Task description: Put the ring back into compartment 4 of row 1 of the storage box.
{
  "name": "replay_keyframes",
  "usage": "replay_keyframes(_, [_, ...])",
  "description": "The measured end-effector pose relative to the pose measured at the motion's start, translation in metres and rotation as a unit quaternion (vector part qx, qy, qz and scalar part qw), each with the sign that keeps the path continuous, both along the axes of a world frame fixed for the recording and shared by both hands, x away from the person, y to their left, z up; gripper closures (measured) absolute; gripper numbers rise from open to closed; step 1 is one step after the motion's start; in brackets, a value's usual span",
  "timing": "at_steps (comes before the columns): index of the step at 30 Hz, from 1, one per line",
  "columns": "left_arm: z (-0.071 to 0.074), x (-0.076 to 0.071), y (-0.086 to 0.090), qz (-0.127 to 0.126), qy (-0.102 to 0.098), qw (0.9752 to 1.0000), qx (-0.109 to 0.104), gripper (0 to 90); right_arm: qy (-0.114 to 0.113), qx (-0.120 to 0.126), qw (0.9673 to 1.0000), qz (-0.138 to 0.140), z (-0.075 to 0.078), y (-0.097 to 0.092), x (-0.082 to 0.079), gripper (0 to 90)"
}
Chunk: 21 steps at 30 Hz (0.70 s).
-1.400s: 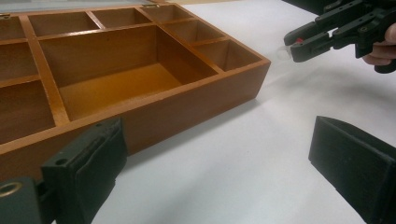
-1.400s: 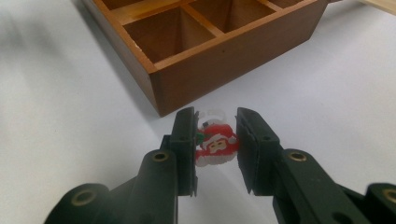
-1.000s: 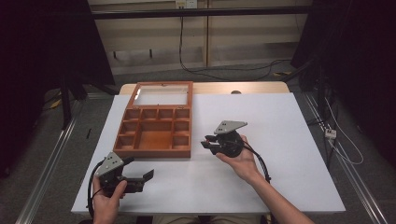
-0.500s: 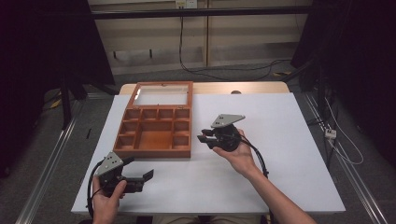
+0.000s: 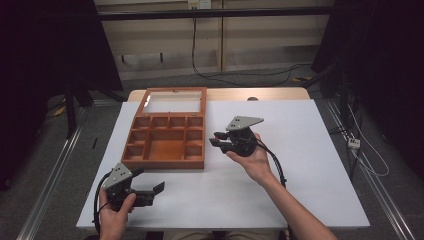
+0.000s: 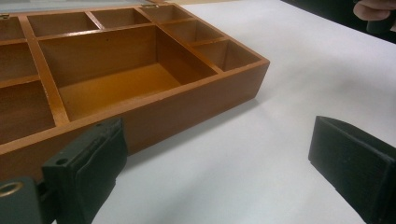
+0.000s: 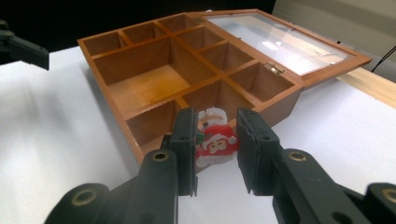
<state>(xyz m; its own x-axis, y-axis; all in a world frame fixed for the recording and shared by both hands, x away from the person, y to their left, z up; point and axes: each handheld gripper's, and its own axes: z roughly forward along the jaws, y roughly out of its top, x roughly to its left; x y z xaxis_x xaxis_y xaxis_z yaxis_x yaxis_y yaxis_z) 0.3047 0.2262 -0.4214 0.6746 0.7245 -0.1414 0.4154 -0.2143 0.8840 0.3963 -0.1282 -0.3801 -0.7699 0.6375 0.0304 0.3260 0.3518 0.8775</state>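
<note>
Santa charm clamped, heading for the wooden box

My right gripper (image 7: 215, 149) pinches the Santa charm (image 7: 215, 143) at lower centre, before the wooden box (image 7: 154, 88); my left gripper (image 5: 145, 192) waits agape, lower left.

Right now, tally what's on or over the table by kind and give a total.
Wooden box with open glass lid: 1
Santa figure, clamped in the right gripper: 1
Grippers, counting the left gripper: 2
Total: 4

My black right gripper (image 7: 215, 140) grips a red-and-white Santa figure (image 7: 215, 142); wooden box (image 7: 154, 84) reddish-brown; table (image 7: 56, 140) white.
</note>
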Motion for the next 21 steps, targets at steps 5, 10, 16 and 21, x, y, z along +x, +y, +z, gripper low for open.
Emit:
replay_keyframes(5, [0.000,0.000,0.000,0.000,0.001,1.0000,0.000,4.3,-0.005,0.002,1.0000,-0.001,0.006,0.001,0.004,69.8])
replay_keyframes(10, [0.000,0.000,0.001,0.000,0.000,1.0000,0.001,4.3,-0.005,0.008,1.0000,-0.002,0.009,0.002,0.009,69.8])
replay_keyframes(16, [0.000,0.000,0.000,0.004,0.000,1.0000,-0.001,4.3,-0.008,0.008,0.9999,-0.007,0.013,0.003,0.013,69.8])
replay_keyframes(21, [0.001,-0.001,0.001,0.003,-0.002,1.0000,-0.001,4.3,-0.015,0.008,0.9998,-0.008,0.020,0.005,0.018,69.8])
